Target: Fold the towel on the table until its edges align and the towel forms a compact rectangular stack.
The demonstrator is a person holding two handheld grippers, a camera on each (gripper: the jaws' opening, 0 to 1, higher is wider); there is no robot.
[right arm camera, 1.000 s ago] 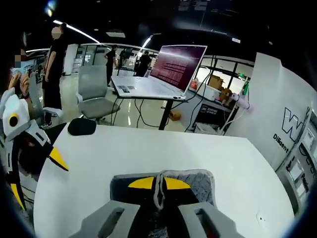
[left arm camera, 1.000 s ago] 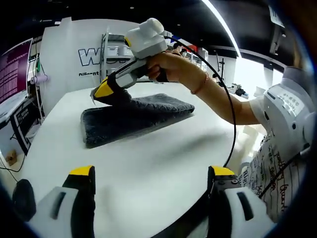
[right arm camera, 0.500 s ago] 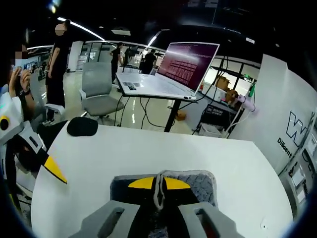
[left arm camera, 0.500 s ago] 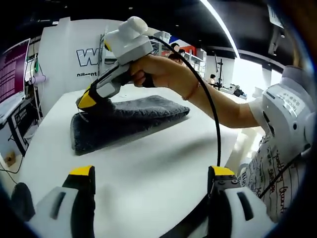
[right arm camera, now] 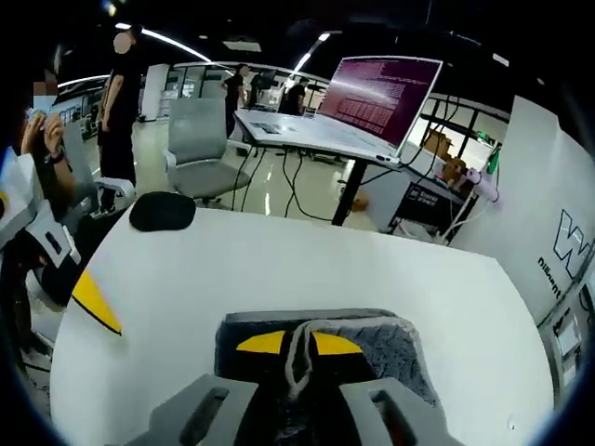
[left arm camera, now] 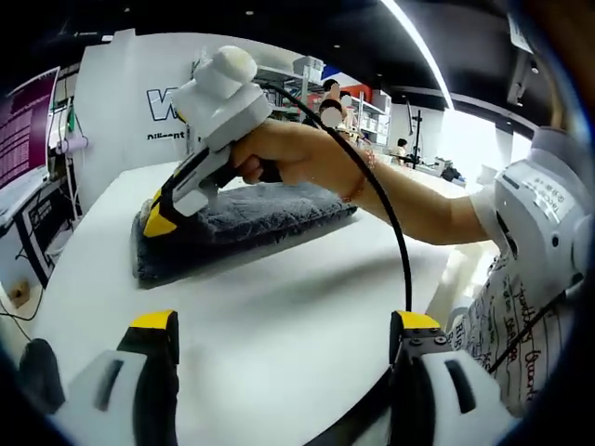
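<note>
1. Gray towel [left arm camera: 237,221] folded into a thick stack, lying on white table [left arm camera: 279,316] toward far side.
2. Right gripper [right arm camera: 299,344] clamped on towel edge at one end; yellow tips nearly meeting, fabric ridge pinched between.
3. Left gripper [left arm camera: 284,323] spread wide, holding nothing, low over bare tabletop, well apart from towel.
4. Open table surface all around towel; near edge by left gripper's right jaw.

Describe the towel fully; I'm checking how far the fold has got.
The towel is dark grey and plush, folded into a thick oblong of layers lying flat on the white table. Its near edge is somewhat uneven. The right gripper is shut on a fold of it at one end; in the right gripper view the pinched edge stands up between the yellow tips.
</note>
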